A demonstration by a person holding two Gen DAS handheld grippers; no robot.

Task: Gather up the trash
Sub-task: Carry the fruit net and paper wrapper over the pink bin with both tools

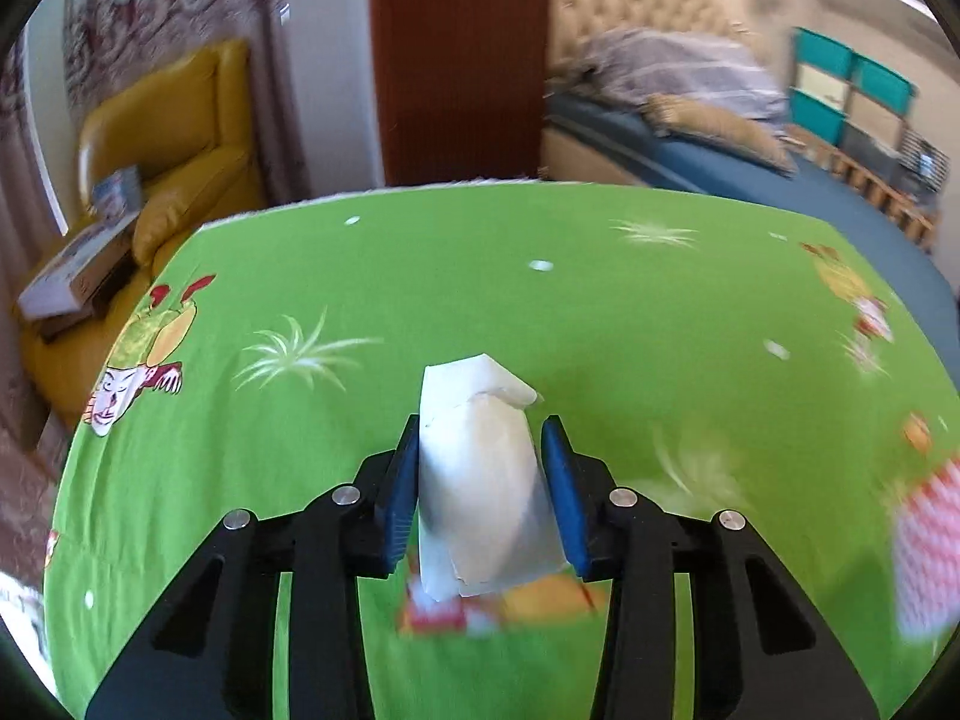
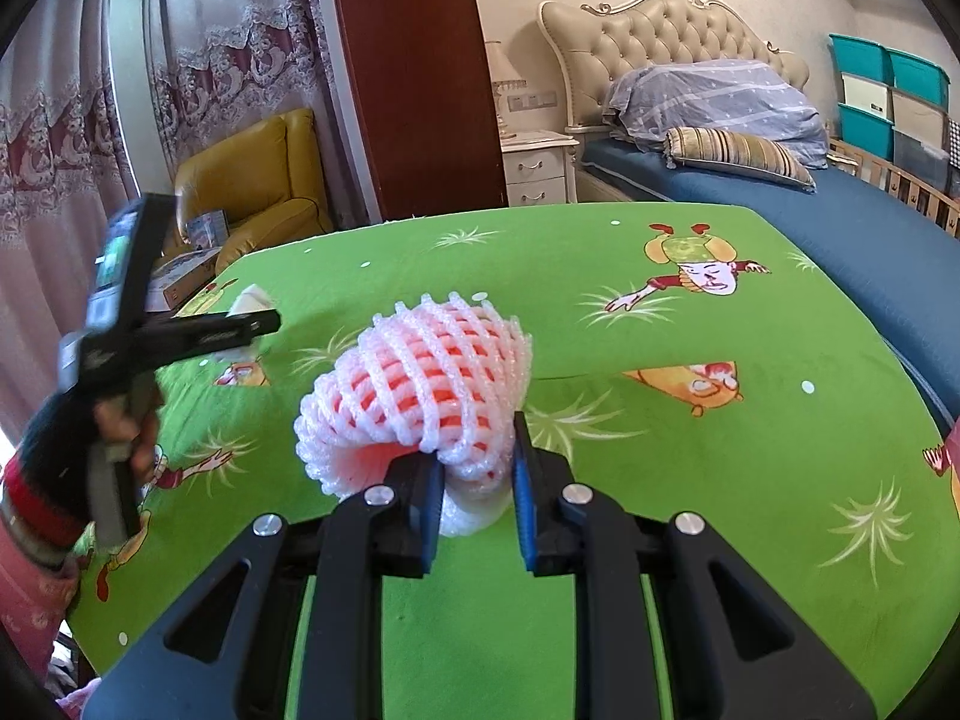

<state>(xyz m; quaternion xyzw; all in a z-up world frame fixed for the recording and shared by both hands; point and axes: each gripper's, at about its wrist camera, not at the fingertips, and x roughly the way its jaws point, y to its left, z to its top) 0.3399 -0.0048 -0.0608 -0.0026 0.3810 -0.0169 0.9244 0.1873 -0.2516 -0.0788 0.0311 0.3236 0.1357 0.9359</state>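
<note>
A folded piece of white paper [image 1: 480, 468] stands between the blue pads of my left gripper [image 1: 483, 429], which press on both of its sides just above the green cartoon-print tablecloth [image 1: 480, 276]. My right gripper [image 2: 474, 444] is shut on the lower edge of a pink-and-white foam fruit net [image 2: 420, 384], which bulges up and to the left of the jaws. In the right wrist view, the left gripper [image 2: 264, 321] comes in from the left in a person's hand [image 2: 120, 426], with the white paper [image 2: 252, 299] at its tip. The foam net [image 1: 927, 546] shows blurred at the left wrist view's right edge.
The green-clothed table [image 2: 660, 480] spans both views. Beyond its far left corner is a yellow armchair [image 2: 252, 180] with boxes [image 2: 180, 276] on it. A bed with blue sheets [image 2: 780, 198] runs along the right, and a brown door panel [image 2: 414, 78] stands behind.
</note>
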